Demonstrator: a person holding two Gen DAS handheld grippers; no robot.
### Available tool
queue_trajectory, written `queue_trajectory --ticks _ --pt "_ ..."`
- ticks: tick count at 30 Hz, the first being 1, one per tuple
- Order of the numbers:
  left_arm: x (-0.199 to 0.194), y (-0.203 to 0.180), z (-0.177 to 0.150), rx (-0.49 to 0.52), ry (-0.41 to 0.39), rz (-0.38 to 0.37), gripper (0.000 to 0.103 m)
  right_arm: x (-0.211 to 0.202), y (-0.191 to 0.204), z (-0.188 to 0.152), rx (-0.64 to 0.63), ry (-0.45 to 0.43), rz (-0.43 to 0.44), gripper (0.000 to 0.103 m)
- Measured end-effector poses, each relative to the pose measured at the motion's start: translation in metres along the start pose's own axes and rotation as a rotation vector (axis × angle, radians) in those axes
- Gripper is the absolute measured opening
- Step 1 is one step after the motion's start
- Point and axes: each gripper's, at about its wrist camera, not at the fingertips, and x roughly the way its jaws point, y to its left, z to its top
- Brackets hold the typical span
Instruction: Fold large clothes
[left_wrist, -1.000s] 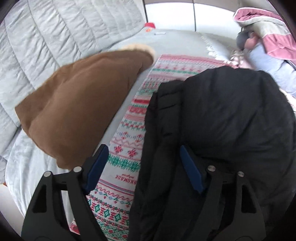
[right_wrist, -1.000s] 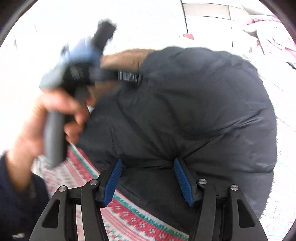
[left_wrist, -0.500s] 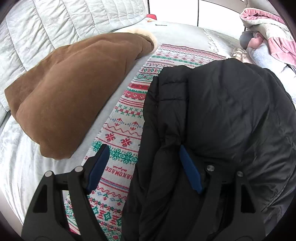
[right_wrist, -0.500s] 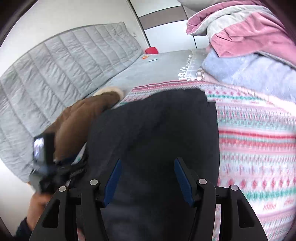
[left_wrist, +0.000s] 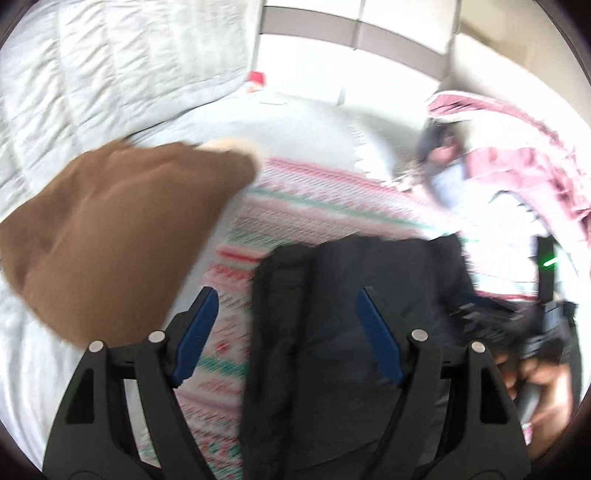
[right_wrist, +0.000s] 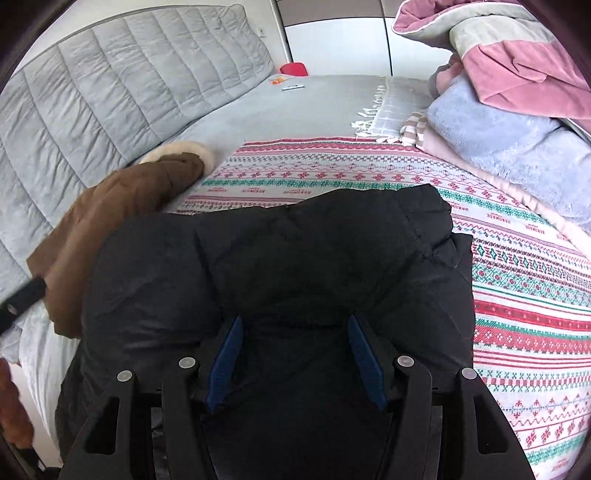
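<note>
The black padded puffer jacket (right_wrist: 280, 266) lies bunched on the red, green and white patterned woven blanket (right_wrist: 517, 280) that covers the bed (right_wrist: 317, 99).

The right gripper (right_wrist: 295, 354) hangs over the jacket's near part. Its jaws stand parted with the dark fabric beneath and between the blue pads (right_wrist: 364, 360); whether the pads press on the cloth cannot be told.

The left gripper (left_wrist: 286, 338) is blurred. Its jaws are spread wide and grasp nothing: the left pad is over the patterned blanket, the right pad over the jacket, whose edge runs up between them.

Left of both sets of jaws lies a brown fleece-lined coat (right_wrist: 122, 206) with a cream fur trim, its edge just beside the jacket. Beyond it a grey quilted headboard (right_wrist: 122, 85) rises.

Ahead of the right jaws and to the right is a pile of folded bedding: a lilac plush blanket (right_wrist: 509, 136) under a pink and beige duvet (right_wrist: 517, 62). A fringed pale throw (right_wrist: 391, 110) lies beside the pile.

Far ahead, a small red object (right_wrist: 293, 69) sits at the bed's far edge.

In the left view, the hand (left_wrist: 543, 384) bearing the right gripper appears right of the jaws.
</note>
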Motion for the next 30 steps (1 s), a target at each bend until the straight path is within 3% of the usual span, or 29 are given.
queue_trajectory --ticks 3,8,11,15,23,26,30 --pt "0.029 -0.023 0.01 0.048 0.058 -0.078 0.078 0.001 0.002 -0.001 -0.006 0.007 -0.011 0.061" --pt "0.093 -0.024 0.001 0.004 0.187 -0.002 0.079 0.004 0.006 -0.005 -0.018 0.022 -0.026 0.061" --pt "0.1 -0.018 -0.002 -0.037 0.196 0.011 0.08 0.016 0.005 -0.004 -0.001 0.035 -0.015 0.062" --pt "0.109 -0.028 -0.012 0.013 0.18 0.09 0.082 0.029 0.007 -0.006 0.01 0.037 -0.024 0.062" --pt "0.123 -0.026 -0.02 0.025 0.185 0.106 0.086 0.041 0.002 -0.01 0.024 0.052 -0.021 0.062" --pt "0.118 -0.024 -0.02 0.028 0.181 0.087 0.086 0.029 0.003 -0.01 0.003 0.041 -0.02 0.062" --pt "0.097 -0.019 -0.015 0.004 0.195 0.049 0.085 -0.039 -0.014 -0.03 0.051 -0.028 0.002 0.068"
